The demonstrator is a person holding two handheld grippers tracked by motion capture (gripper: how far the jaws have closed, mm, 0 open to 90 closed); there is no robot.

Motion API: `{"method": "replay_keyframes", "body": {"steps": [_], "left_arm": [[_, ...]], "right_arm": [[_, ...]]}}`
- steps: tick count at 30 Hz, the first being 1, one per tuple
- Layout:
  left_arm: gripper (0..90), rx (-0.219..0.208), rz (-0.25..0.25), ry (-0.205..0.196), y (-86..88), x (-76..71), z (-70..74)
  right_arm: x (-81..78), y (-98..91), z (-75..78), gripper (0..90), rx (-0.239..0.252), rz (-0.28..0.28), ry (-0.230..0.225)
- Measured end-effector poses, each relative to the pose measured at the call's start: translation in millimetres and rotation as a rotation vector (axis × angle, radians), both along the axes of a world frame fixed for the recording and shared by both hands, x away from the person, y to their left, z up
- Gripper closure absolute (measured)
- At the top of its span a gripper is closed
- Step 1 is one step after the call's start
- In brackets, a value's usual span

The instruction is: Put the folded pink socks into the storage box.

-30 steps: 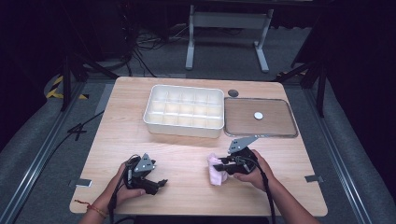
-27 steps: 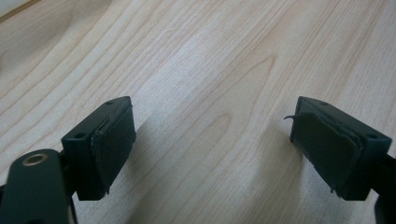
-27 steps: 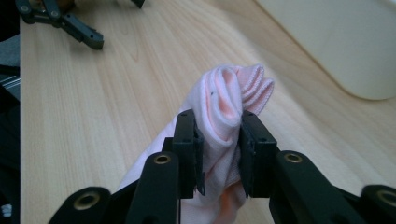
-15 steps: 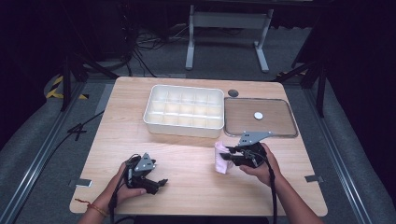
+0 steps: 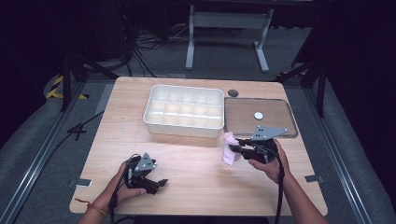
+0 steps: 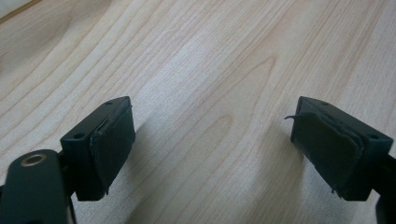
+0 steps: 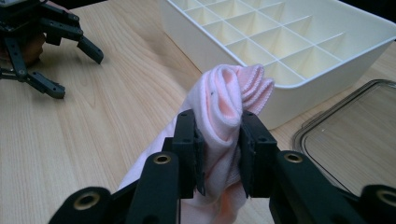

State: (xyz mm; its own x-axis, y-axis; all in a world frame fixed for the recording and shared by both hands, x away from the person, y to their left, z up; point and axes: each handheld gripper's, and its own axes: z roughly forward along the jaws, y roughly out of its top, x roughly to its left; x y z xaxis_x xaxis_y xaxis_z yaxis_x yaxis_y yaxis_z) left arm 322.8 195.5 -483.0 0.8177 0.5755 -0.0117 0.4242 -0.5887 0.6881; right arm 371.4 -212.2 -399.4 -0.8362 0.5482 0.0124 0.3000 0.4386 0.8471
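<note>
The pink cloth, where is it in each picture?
High view: the pink cloth hangs from the right gripper, right of the middle, just below the white tray.
Right gripper view: the cloth sits in the middle, squeezed between the two black jaws.
Left gripper view: not in it; bare table.
Shared landmark: the white tray, right behind the cloth.

On the counter (image 5: 187, 154), a divided tray (image 5: 184, 111) sits at the back, a flat lid (image 5: 259, 116) just right of it (a small disc (image 5: 258, 115) on it), a cloth (image 5: 229, 148) in front.
</note>
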Motion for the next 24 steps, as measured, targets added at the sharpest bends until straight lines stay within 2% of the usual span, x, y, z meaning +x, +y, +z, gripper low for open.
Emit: {"method": "replay_keyframes", "body": {"steps": [13,24], "left_arm": [[13.8,-0.002,0.002,0.0,-0.2,-0.2,-0.1],[13.8,-0.002,0.002,0.0,-0.2,-0.1,-0.1]], "right_arm": [[1.9,-2.5,7.4,71.3,-0.003,-0.01,-0.045],[11.2,-4.4,18.8,71.2,0.004,-0.034,-0.085]]}}
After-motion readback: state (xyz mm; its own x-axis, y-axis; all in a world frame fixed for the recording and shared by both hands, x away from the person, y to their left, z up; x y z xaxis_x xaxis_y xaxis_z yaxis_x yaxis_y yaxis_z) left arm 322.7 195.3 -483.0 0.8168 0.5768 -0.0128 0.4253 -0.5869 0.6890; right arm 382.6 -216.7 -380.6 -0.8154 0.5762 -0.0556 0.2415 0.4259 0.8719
